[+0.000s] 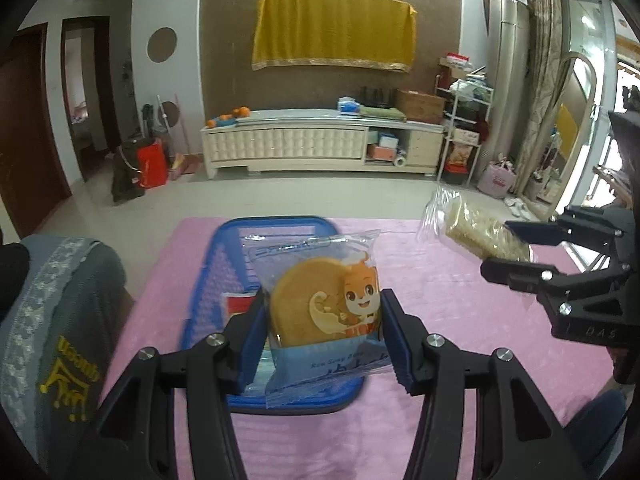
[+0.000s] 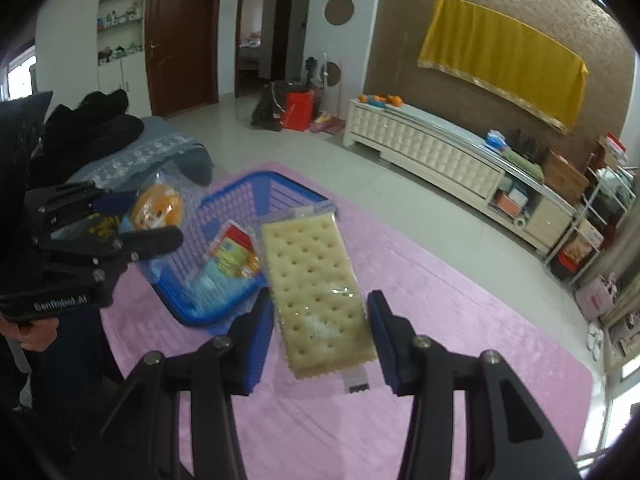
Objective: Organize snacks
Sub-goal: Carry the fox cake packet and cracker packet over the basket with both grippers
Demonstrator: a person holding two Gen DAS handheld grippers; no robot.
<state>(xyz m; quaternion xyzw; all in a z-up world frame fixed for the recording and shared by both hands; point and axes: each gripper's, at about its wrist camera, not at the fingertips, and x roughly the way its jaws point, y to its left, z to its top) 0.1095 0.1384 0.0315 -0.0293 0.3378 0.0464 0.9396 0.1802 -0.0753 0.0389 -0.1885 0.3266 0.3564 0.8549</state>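
Nearest the left wrist camera, the left tool (image 1: 324, 336) is about half open and clamped on a round cake packet (image 1: 320, 312) with a cartoon squirrel on its wrapper, held clear of the pink surface (image 1: 460, 320) directly over the blue basket (image 1: 200, 300). In the right wrist view the right tool (image 2: 320, 332) is likewise half open and gripping a clear-wrapped cracker pack (image 2: 316, 292) by its long sides, held off the surface with the basket at about ten o'clock of it. Inside the basket a colourful snack packet (image 2: 230, 260) already lies against the near wall. Judging from this, both snacks are in transit to the basket. To do this well, lower the cake packet first, since it already hangs above the opening, and aim for the free floor at twelve o'clock of the lying packet. The pads catch mostly wrapper edges, so keep the grip steady and avoid swinging. Bring the crackers in afterwards from two o'clock, flat and low, so the tools do not collide and the brittle crackers are not dropped. Beyond the surface lies tiled floor.
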